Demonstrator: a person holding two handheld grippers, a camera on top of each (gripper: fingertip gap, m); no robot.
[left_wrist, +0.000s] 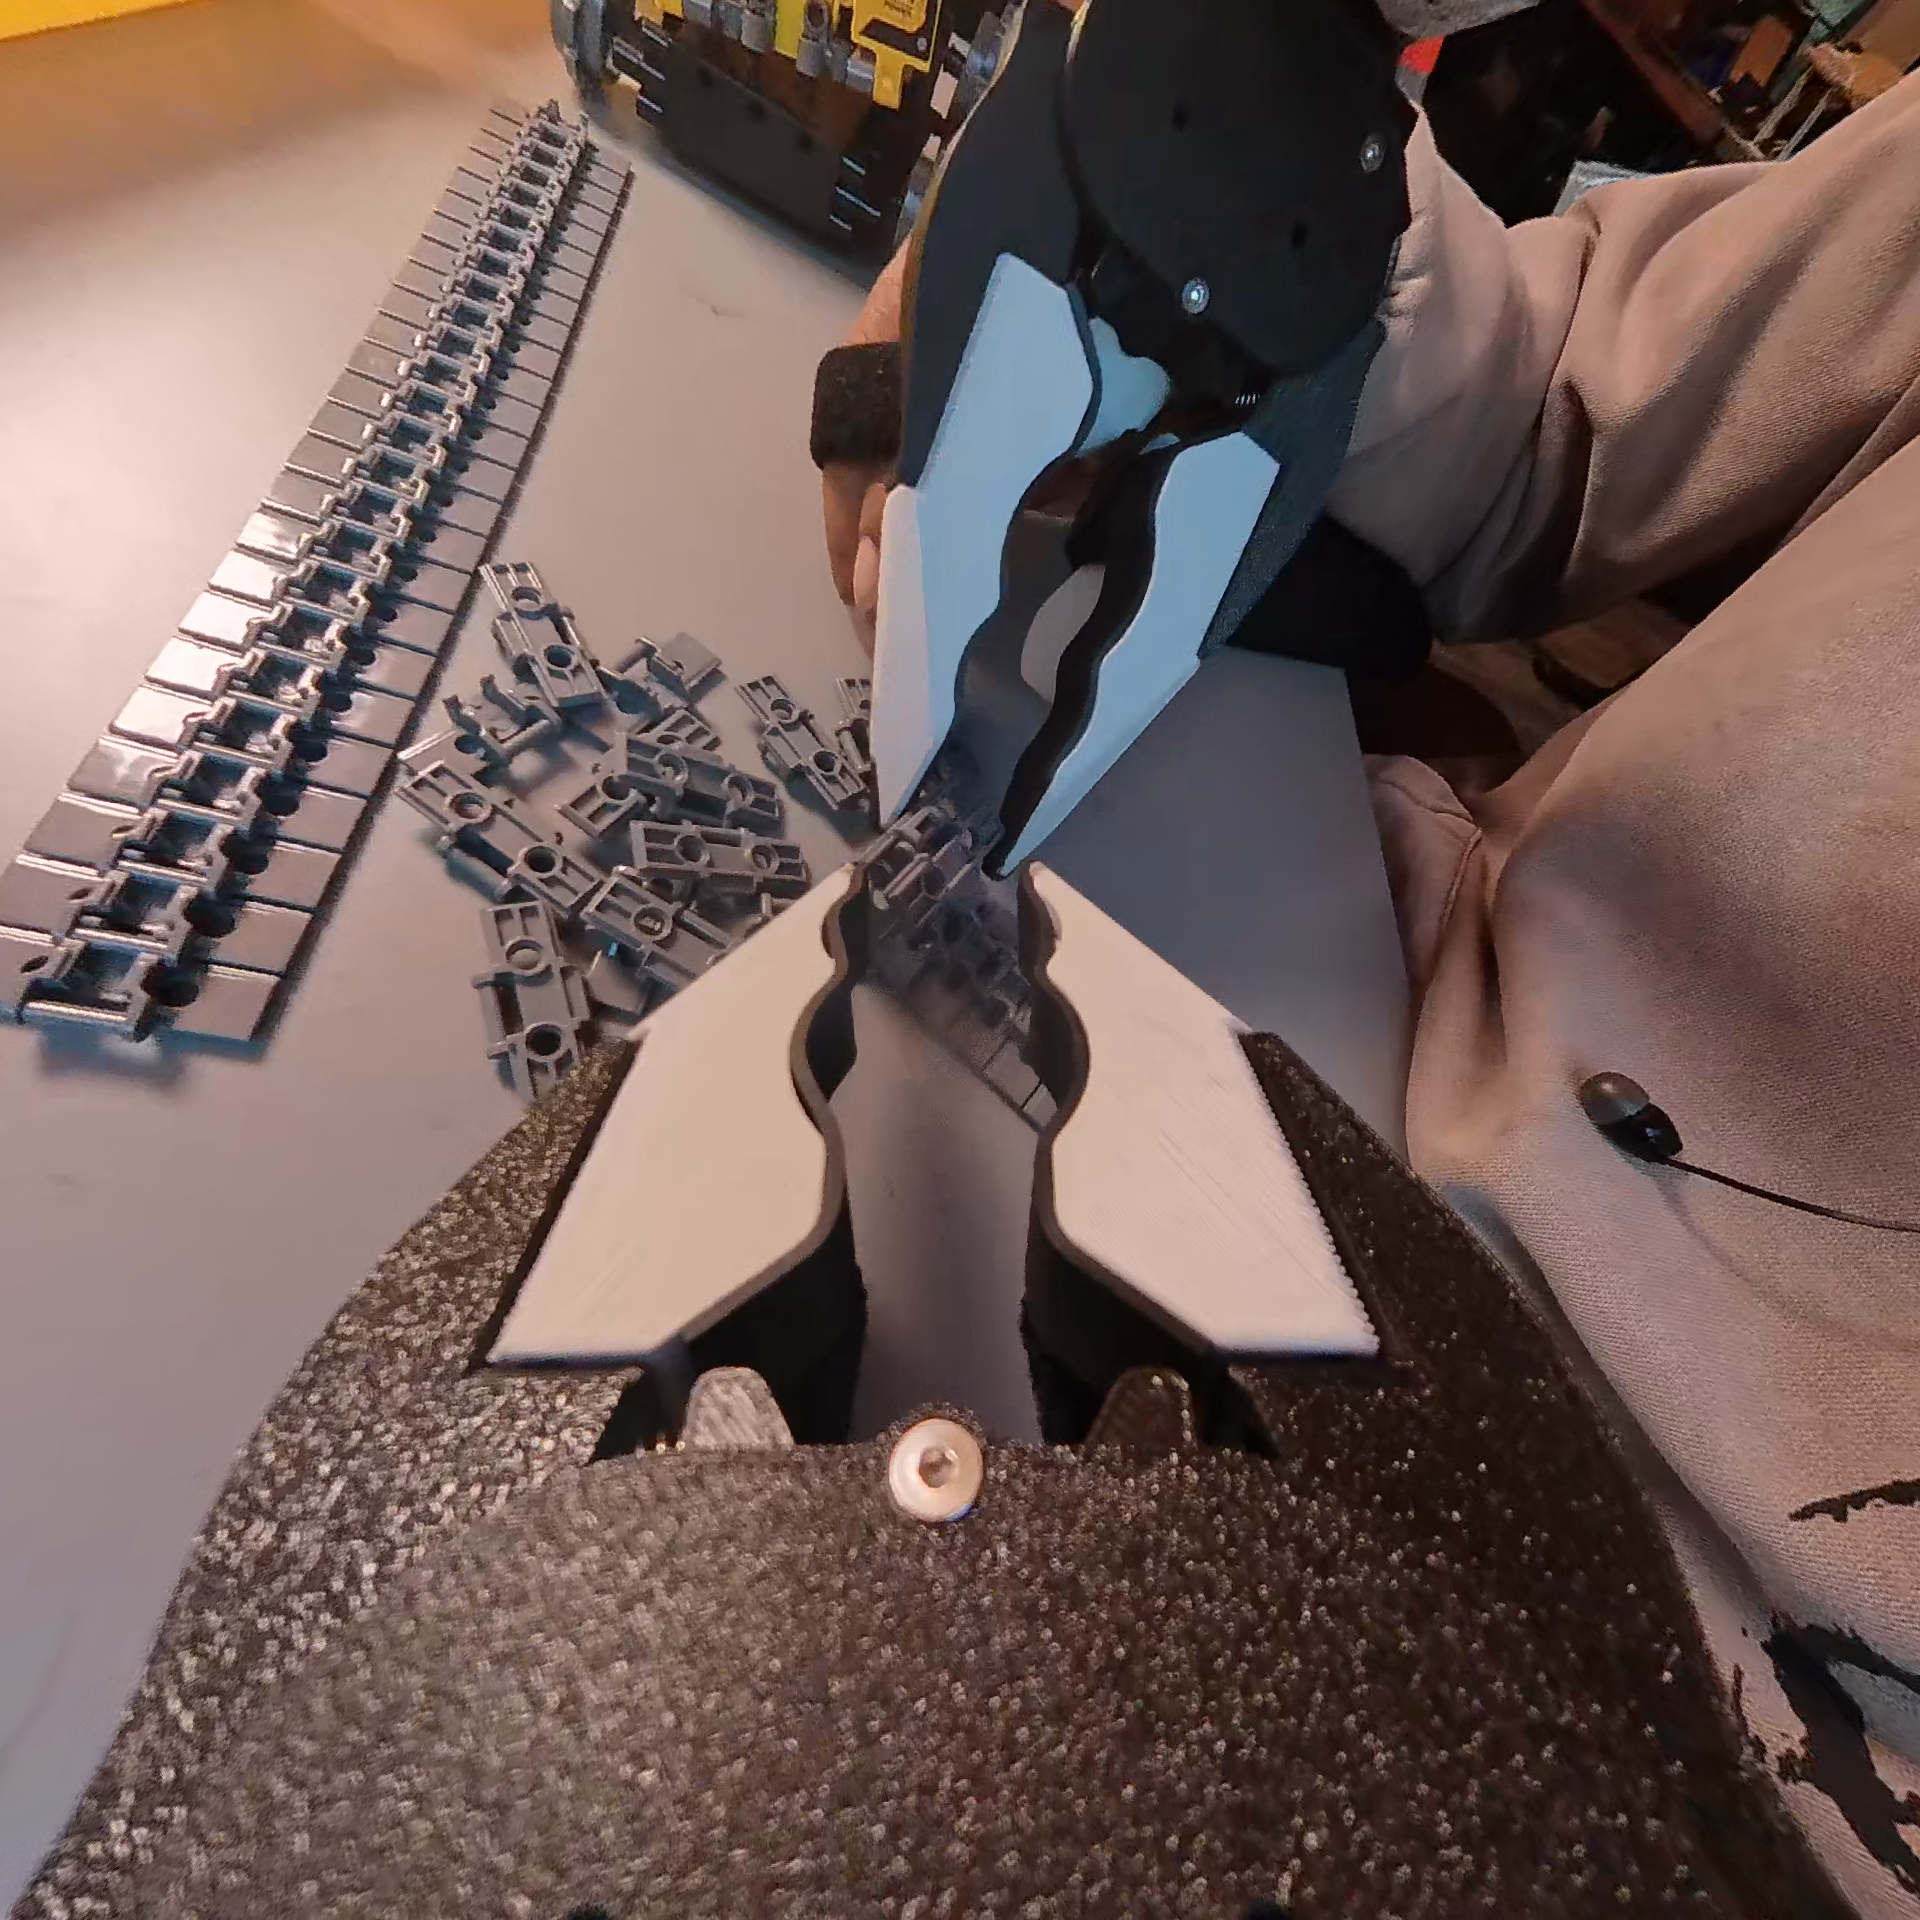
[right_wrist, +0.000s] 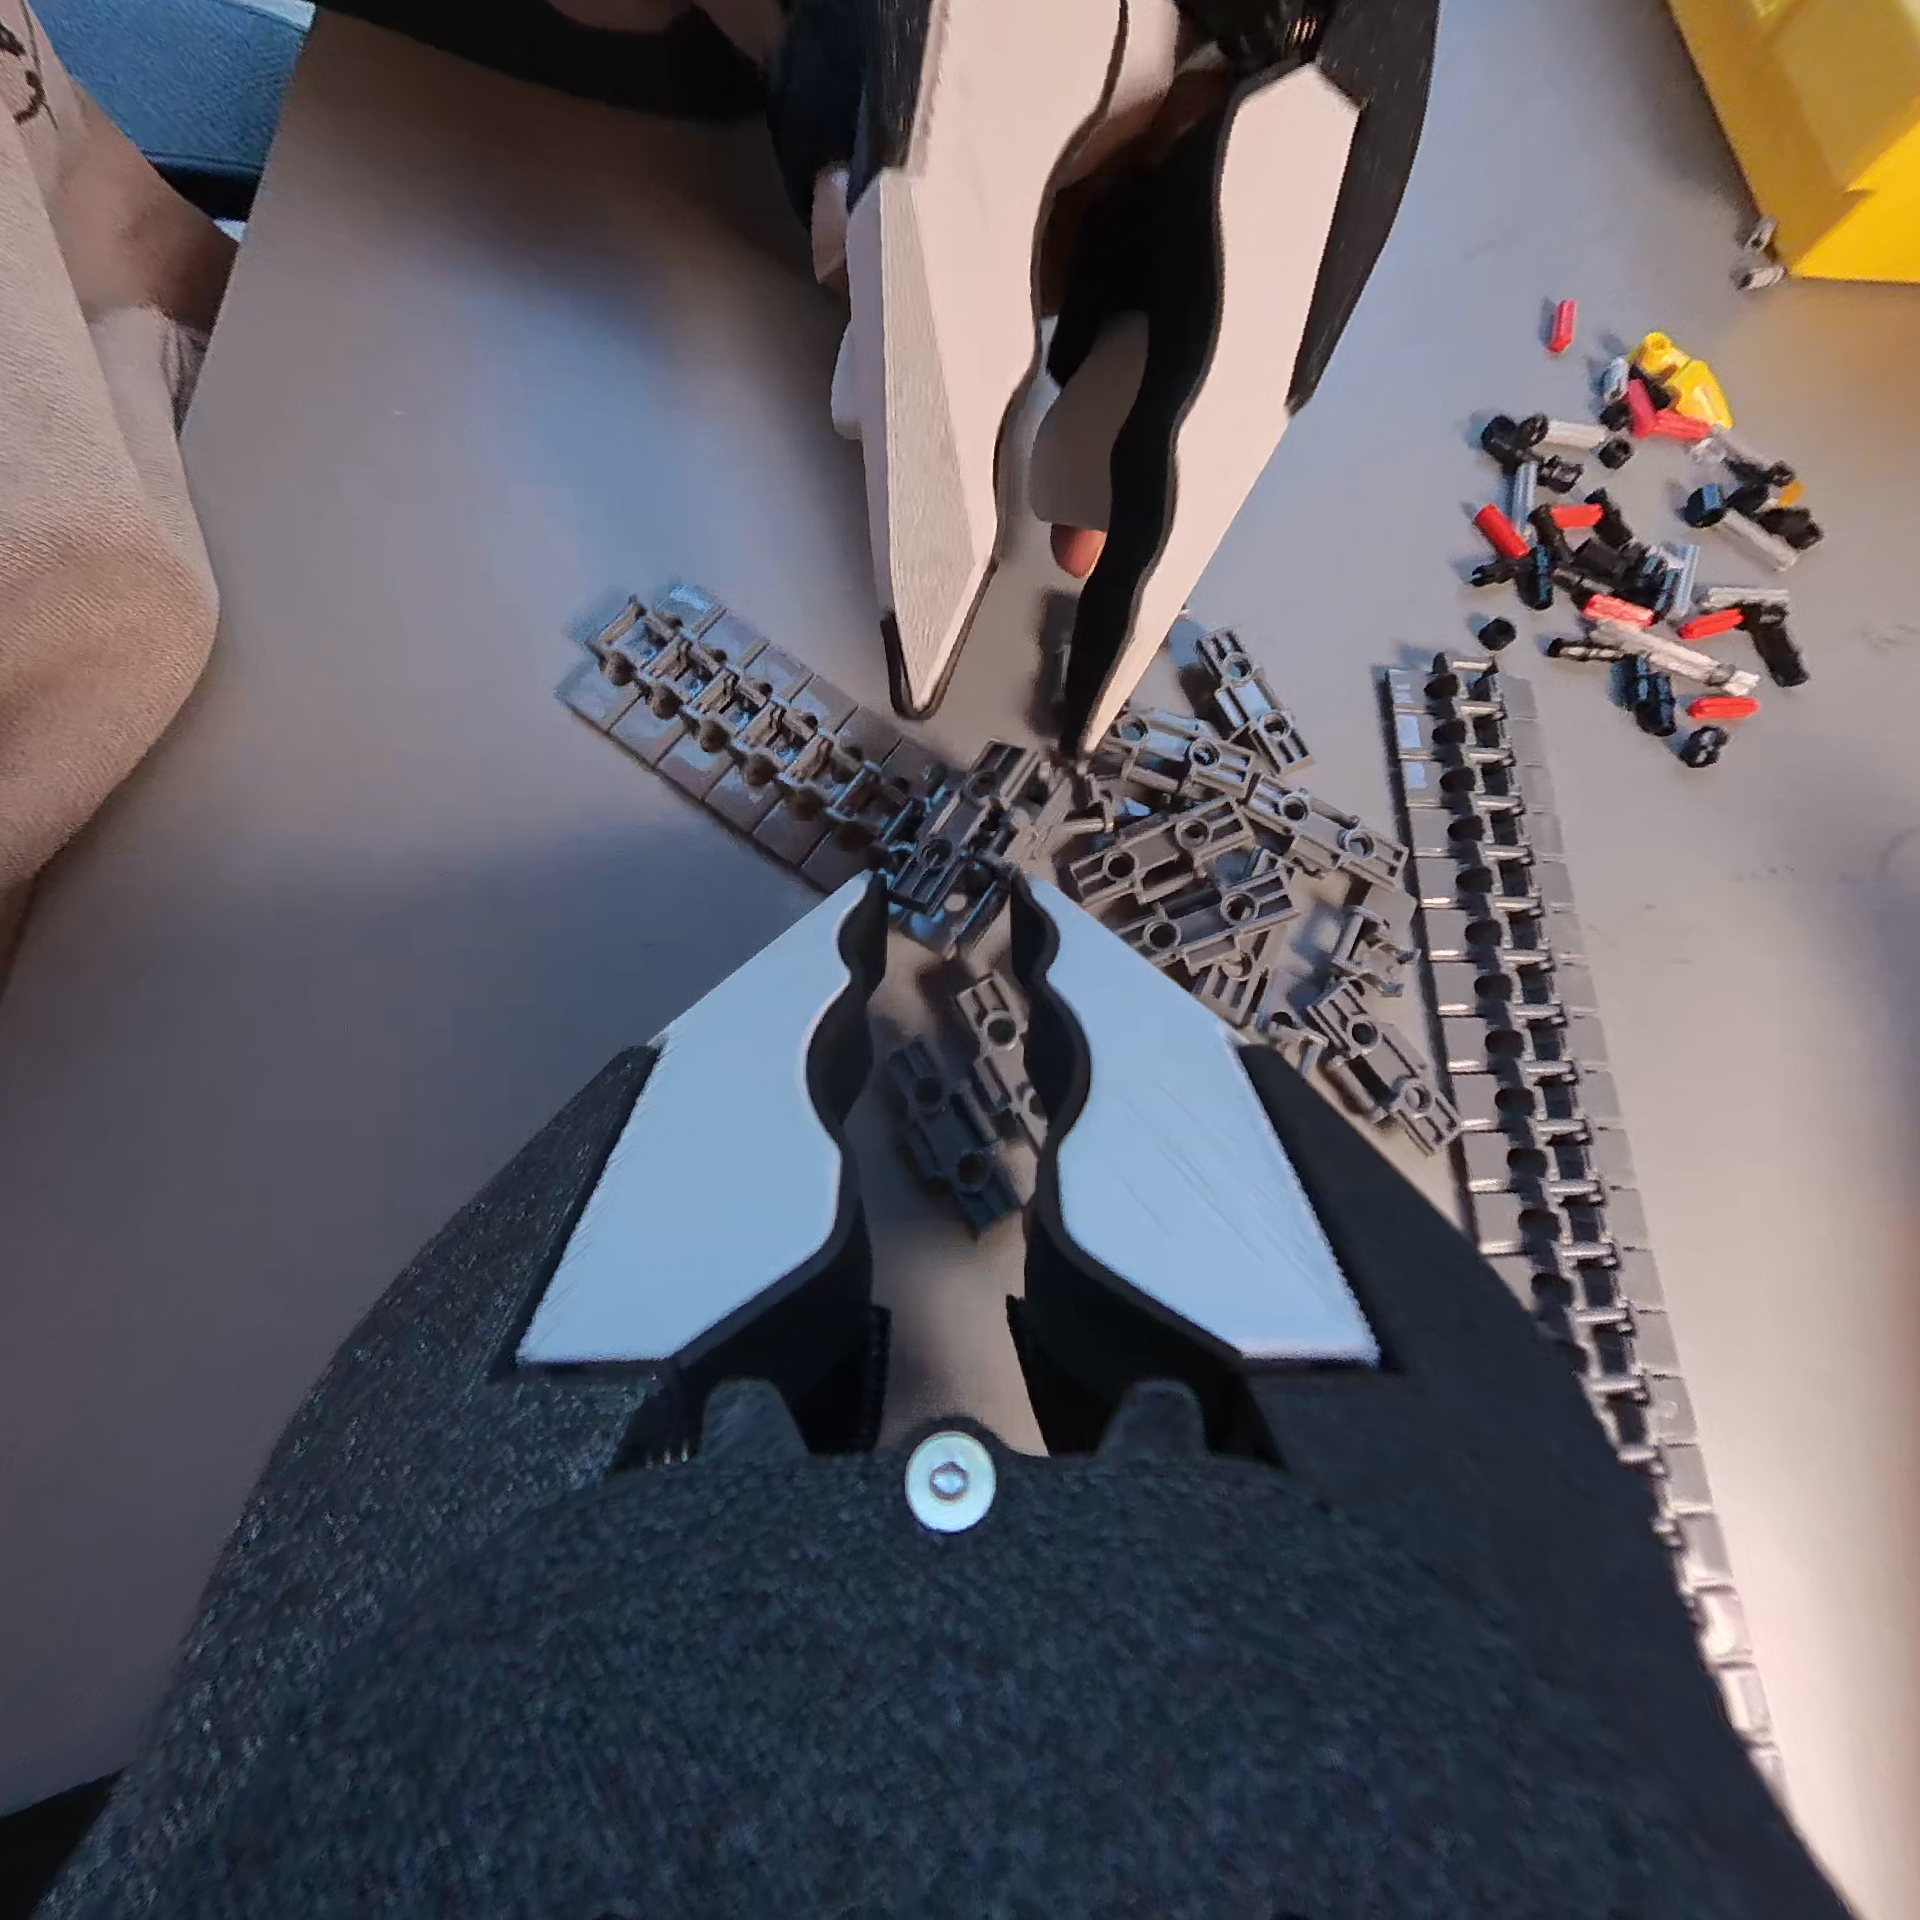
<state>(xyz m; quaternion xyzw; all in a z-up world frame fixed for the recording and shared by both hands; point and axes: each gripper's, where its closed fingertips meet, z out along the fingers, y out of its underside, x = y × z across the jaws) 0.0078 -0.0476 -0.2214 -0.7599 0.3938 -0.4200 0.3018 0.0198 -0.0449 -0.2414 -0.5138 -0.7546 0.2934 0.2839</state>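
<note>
My left gripper (left_wrist: 943, 883) has its jaws narrowly apart, closed around the near end of a short grey track strip (left_wrist: 966, 977) that runs back between its fingers. My right gripper (right_wrist: 943, 894) is shut on a single grey track link (right_wrist: 940, 873) at the end of that short strip (right_wrist: 727, 717), which lies on the grey table. The two grippers meet tip to tip: the right one (left_wrist: 940, 842) comes down from above in the left wrist view, and the left one (right_wrist: 997, 727) comes down from above in the right wrist view. Both views are a little blurred.
A pile of loose grey links (left_wrist: 623, 831) (right_wrist: 1226, 862) lies beside the grippers. A long assembled track strip (left_wrist: 291, 644) (right_wrist: 1507, 987) lies beyond it. Small red, black and grey parts (right_wrist: 1642, 540) and a yellow box (right_wrist: 1829, 135) sit farther off. A person's beige sleeve (left_wrist: 1662, 520) is at the table edge (left_wrist: 1371, 831).
</note>
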